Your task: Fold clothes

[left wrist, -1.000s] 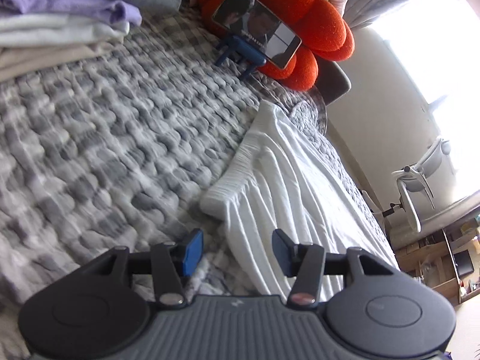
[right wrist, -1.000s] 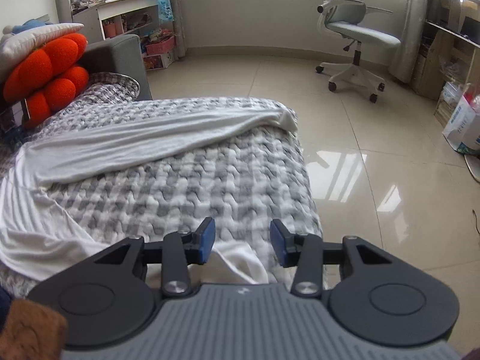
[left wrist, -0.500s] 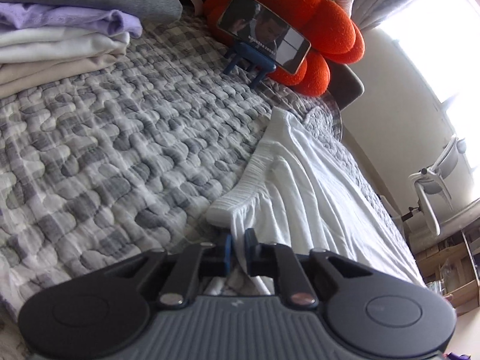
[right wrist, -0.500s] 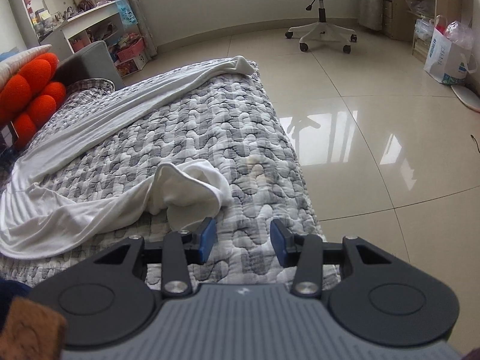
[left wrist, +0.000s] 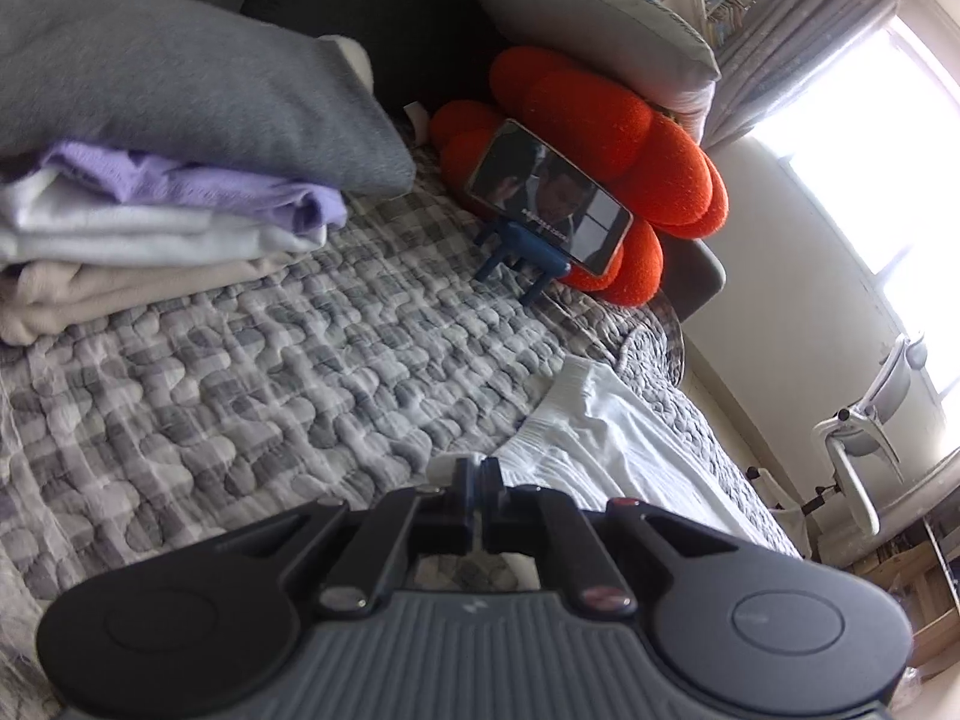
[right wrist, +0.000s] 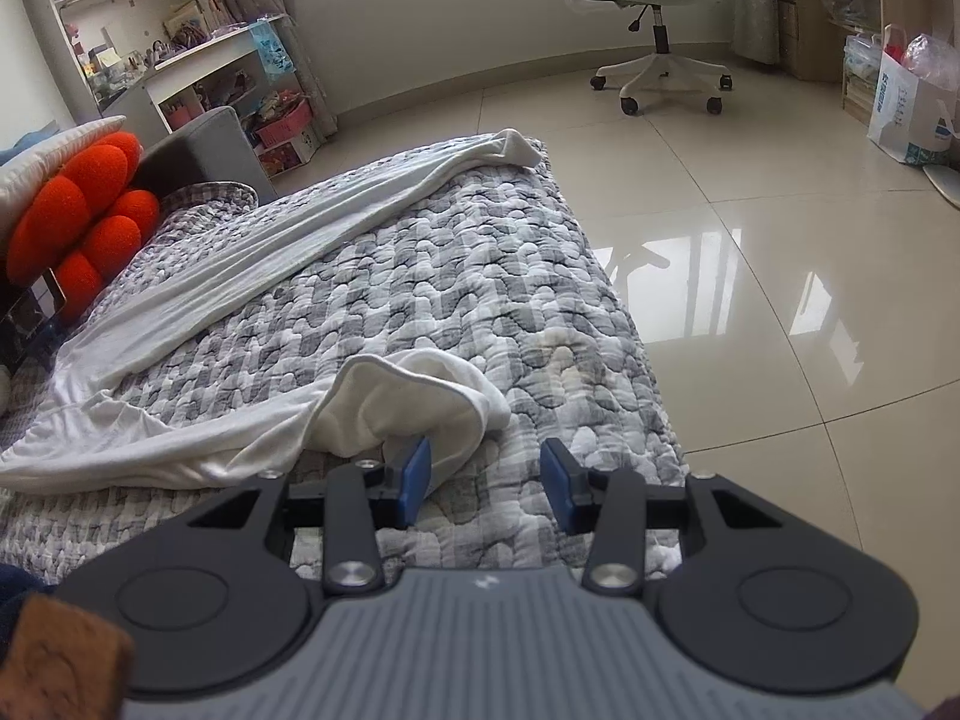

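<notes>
While left gripper (left wrist: 478,476) pinches white garment (left wrist: 606,456), right gripper (right wrist: 486,483) angled down, jaws apart.

Garment: white trousers (right wrist: 198,300) are lying spread on the grey quilted bed (right wrist: 456,276), unfolded.
Far leg: it is stretching flat toward the bed's far corner.
Near leg: its cuff is sitting bunched and curled near the bed's edge.
Waistband (left wrist: 543,438): its ribbed corner is being pinched and is lifting slightly.
Folded stack (left wrist: 138,234): lilac, white and beige pieces are resting piled by a grey pillow.

White garment (right wrist: 252,276), grey-checked quilt (right wrist: 480,276)
</notes>
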`<state>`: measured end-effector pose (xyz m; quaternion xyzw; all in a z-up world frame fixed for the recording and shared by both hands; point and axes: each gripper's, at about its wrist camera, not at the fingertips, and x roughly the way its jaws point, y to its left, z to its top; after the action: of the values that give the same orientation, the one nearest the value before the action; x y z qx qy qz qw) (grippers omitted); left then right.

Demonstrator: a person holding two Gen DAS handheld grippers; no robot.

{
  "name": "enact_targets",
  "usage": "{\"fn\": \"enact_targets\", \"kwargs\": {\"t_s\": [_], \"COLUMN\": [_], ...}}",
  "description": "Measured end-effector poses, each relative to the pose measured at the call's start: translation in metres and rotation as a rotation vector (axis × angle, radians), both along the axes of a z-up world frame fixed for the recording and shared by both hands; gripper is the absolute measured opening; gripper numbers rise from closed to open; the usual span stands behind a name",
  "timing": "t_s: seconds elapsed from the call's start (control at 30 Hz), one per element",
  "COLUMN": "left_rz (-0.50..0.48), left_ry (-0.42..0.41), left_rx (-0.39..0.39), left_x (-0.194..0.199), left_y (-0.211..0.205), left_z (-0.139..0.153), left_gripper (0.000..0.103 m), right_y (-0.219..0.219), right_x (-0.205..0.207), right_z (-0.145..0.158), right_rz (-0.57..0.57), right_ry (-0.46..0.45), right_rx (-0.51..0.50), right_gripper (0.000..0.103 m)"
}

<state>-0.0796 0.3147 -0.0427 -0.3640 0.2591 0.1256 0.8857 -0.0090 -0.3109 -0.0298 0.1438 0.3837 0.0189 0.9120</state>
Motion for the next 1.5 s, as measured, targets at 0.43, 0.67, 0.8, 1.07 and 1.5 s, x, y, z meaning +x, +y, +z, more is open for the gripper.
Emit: {"fn": "enact_targets", "kwargs": {"t_s": [0.43, 0.67, 0.8, 1.07, 1.5], "left_rz": [-0.074, -0.115, -0.185, -0.138, -0.152], "left_ry": [0.004, 0.039, 0.077, 0.051, 0.049], "left_rx": [-0.031, -0.157, -0.207, -0.176, -0.107], "left_x": [0.002, 0.007, 0.03, 0.027, 0.024], "left_y": [0.001, -0.003, -0.013, -0.013, -0.011], "left_z": [0.0, -0.016, -0.024, -0.019, -0.014], "left_gripper": [0.0, 0.069, 0.069, 0.002, 0.002], "right_y": [0.036, 0.035, 0.049, 0.066, 0.009], "right_x": [0.017, 0.008, 0.009, -0.035, -0.053], "right_z": [-0.001, 0.032, 0.053, 0.025, -0.028], "right_rz": [0.088, 0.05, 0.084, 0.241, 0.345], "right_ry": [-0.048, -0.172, -0.3, -0.53, -0.129], "right_rx": [-0.23, -0.463, -0.713, -1.103, -0.935], "right_gripper": [0.005, 0.001, 0.0, 0.0, 0.007]}}
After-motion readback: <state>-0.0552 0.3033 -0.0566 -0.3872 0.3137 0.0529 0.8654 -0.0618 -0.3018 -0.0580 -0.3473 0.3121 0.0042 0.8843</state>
